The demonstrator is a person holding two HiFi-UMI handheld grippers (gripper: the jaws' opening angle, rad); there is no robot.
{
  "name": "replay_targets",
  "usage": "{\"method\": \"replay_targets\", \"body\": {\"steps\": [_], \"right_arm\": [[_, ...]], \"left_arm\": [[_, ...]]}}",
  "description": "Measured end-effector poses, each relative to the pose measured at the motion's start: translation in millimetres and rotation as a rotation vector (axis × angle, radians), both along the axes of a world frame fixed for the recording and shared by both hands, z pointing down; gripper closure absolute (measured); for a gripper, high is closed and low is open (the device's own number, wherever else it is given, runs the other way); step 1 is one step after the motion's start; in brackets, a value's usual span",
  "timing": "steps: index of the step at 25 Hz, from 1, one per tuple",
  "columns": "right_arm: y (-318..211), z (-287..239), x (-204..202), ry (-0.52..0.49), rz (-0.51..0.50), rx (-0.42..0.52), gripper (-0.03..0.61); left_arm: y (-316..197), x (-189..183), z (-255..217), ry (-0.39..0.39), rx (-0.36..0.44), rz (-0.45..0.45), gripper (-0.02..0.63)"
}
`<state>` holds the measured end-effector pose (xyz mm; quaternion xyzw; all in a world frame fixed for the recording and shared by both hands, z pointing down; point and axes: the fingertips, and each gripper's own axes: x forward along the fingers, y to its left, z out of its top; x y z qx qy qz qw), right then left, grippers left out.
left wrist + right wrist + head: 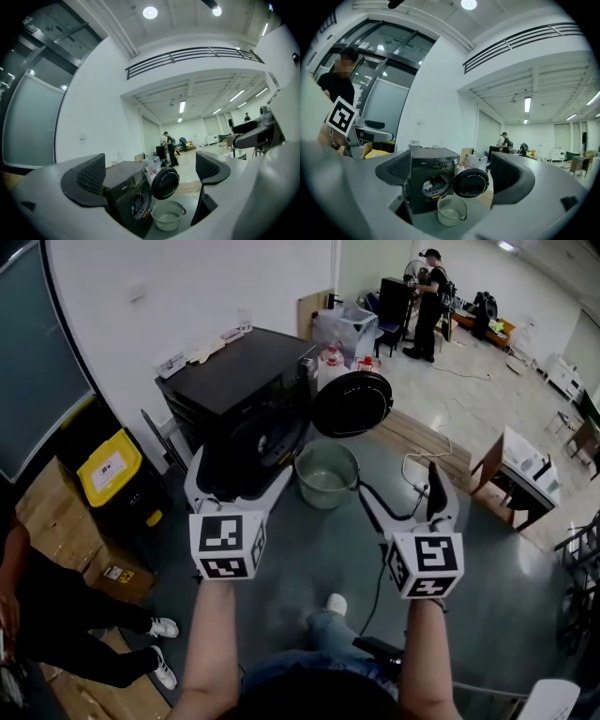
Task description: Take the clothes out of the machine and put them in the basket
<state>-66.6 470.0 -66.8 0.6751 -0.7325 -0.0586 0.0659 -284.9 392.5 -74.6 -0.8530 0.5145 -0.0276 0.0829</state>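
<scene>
on the grey floor [300, 554] ahead: a black front-loading washing machine [234, 395] stands with its round black door [352, 404] swung wide to the right, which leaves the drum mouth free for reaching in.
basket: a pale green round plastic basket with a slotted wall [326, 502] sits on the floor under the open door, just beside the machine's front. it was probably set there so the clothes travel a short way. it looks empty.
clothes: a light crumpled bundle [427, 186] shows inside the drum in the right gripper view. nothing is out yet.
left gripper [246, 465]: jaws spread wide with nothing between the pads, held level and aimed at the machine, well apart from it.
right gripper [398, 486]: also released and empty, level beside the left, facing machine and basket.
step, as i judge it: the approach, before a first reach into the drum.
hidden: in the head view the left gripper covers the drum mouth, so no clothes show there. how many pieces lie inside cannot be told.
cut off: a seated person [75, 620] at the left edge shows only legs and an arm.
</scene>
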Motion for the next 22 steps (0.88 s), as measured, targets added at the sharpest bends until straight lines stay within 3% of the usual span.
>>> {"method": "replay_targets", "body": {"steps": [3, 8, 13, 22], "right_arm": [[-38, -4, 20, -0.025, -0.046, 0.001, 0.057], [-100, -16, 59, -0.005, -0.069, 0.027, 0.058], [-147, -7, 97, -0.016, -0.087, -0.016, 0.058], [-197, 27, 120, -0.022, -0.139, -0.094, 0.060]], "left_arm": [[-33, 23, -6, 0.024, -0.012, 0.001, 0.046], [-90, 61, -18, -0.001, -0.009, -0.016, 0.046], [-126, 93, -12, -0.018, -0.030, -0.050, 0.046], [-169, 114, 20, -0.078, -0.079, -0.107, 0.046]]}}
